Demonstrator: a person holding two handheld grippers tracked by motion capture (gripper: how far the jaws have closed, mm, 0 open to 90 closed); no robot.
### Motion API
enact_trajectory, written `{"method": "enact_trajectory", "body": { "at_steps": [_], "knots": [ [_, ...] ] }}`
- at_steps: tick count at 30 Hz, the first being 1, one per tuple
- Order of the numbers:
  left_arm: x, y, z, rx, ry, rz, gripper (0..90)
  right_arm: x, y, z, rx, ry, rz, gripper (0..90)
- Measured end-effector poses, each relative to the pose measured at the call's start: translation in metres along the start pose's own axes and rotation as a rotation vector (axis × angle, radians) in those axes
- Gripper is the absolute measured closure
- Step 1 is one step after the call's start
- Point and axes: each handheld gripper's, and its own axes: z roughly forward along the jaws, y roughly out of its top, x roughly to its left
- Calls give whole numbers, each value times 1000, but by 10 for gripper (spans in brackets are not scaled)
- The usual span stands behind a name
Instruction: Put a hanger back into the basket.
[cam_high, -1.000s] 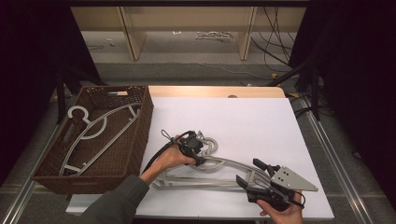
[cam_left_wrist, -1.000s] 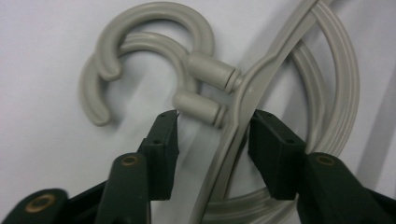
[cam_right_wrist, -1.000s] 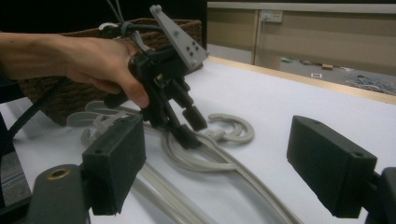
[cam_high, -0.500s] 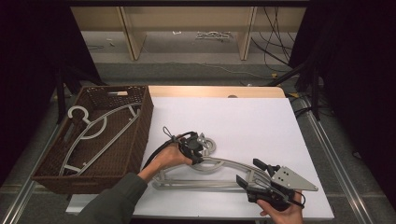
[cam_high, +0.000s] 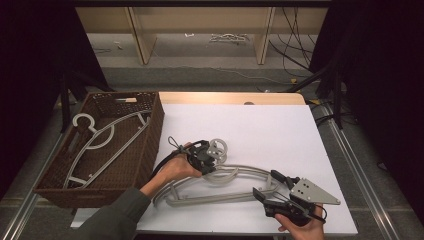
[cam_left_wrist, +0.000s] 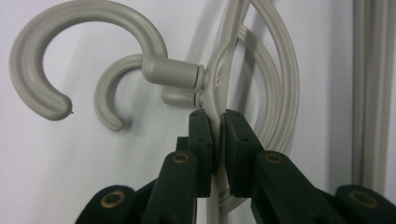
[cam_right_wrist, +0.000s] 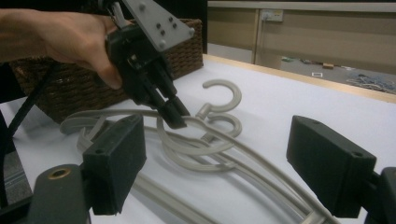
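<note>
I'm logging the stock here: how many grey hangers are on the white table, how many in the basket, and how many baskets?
Grey hangers on the table: 2
Grey hangers in the basket: 2
Wicker basket: 1
Total: 5

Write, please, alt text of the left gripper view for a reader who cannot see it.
The left gripper's two black jaws are shut on the thin neck of a grey plastic clothes hanger, just below its round hook. A second grey plastic hanger's hook lies close behind it, both above the white table surface.
</note>
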Motion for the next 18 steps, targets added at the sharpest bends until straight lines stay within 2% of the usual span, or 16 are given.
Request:
{"method": "enact_trajectory", "body": {
  "at_steps": [1,3,4,5,6,8,10,11,13,15,17,18],
  "knots": [
    [0,1,-5,-17,10,-14,824,0,-1,1,-10,-7,1,208],
    [-1,1,-7,-26,9,-26,824,0,0,-1,7,-2,2,208],
    [-1,2,-10,-40,9,-39,824,0,0,0,-11,-4,-1,208],
    [-2,3,-16,-50,20,-39,825,0,0,0,-1,1,2,208],
    [-2,4,-19,-59,21,-48,826,0,-1,1,-13,2,4,207],
    [-3,5,-25,-90,26,-78,826,0,0,0,-7,4,4,207],
    [-2,6,-28,-89,23,-71,826,0,0,0,0,3,1,208],
    [-2,7,-31,-101,26,-80,826,0,-1,1,-15,3,6,207],
    [1,10,-41,-118,54,-96,827,0,0,1,-11,4,3,206],
    [2,11,-44,-124,53,-95,827,0,-1,1,-9,5,4,206],
    [4,16,-53,-151,64,-104,827,0,0,1,-14,3,4,206],
    [5,17,-57,-163,67,-112,827,0,0,0,1,4,4,205]
  ]
}}
